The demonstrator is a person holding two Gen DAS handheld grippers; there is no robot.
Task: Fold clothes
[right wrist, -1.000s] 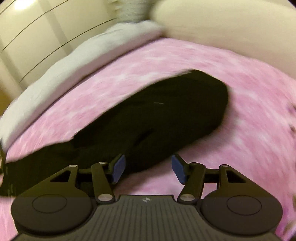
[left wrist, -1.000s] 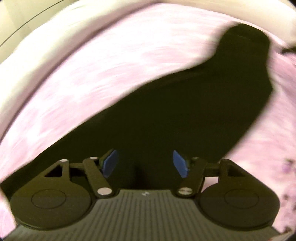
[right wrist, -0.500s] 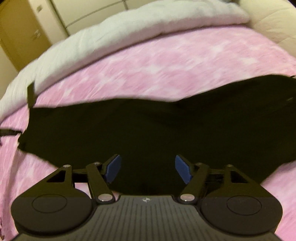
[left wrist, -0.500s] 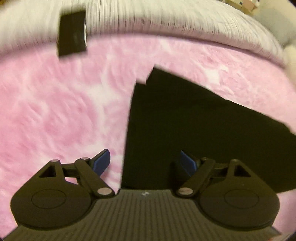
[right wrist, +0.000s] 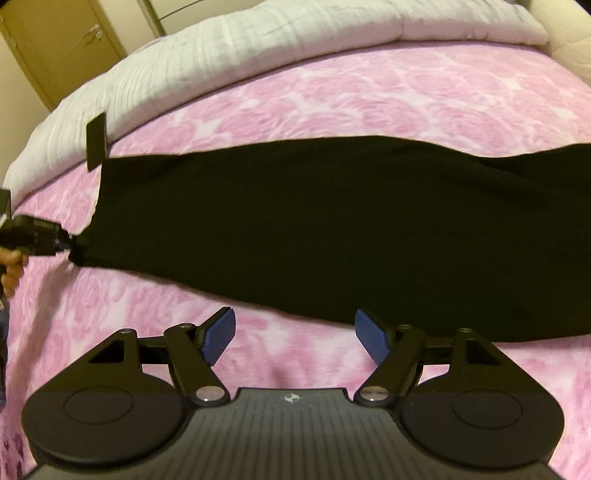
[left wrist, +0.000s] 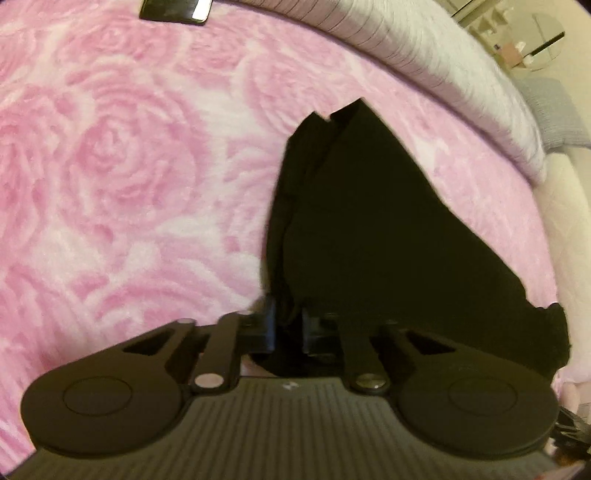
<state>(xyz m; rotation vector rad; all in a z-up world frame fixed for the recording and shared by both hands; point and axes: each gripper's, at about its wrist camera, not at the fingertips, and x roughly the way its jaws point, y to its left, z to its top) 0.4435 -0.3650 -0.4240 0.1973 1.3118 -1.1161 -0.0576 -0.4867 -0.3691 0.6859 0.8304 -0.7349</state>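
A long black garment (right wrist: pixel 314 229) lies stretched across a pink rose-patterned blanket (right wrist: pixel 369 96). In the left wrist view the same garment (left wrist: pixel 369 221) runs away from my left gripper (left wrist: pixel 288 325), whose jaws are closing and pinch its near corner. The right wrist view shows that left gripper (right wrist: pixel 62 245) at the garment's left end, with a hand (right wrist: pixel 11 269) behind it. My right gripper (right wrist: pixel 295 332) hovers over bare blanket just short of the garment's near edge. Its jaws are opening with nothing between the blue pads (right wrist: pixel 219 334).
A flat black rectangular object (right wrist: pixel 96 142) lies at the blanket's far edge, also in the left wrist view (left wrist: pixel 173 9). A white quilt (right wrist: pixel 258 44) borders the blanket behind it. Wooden wardrobe doors (right wrist: pixel 55 44) stand beyond. Pink blanket (left wrist: pixel 110 184) spreads left of the garment.
My left gripper swung to the garment's corner and shut on it. My right gripper drew back off the garment to the blanket by its near edge, jaws slightly wider.
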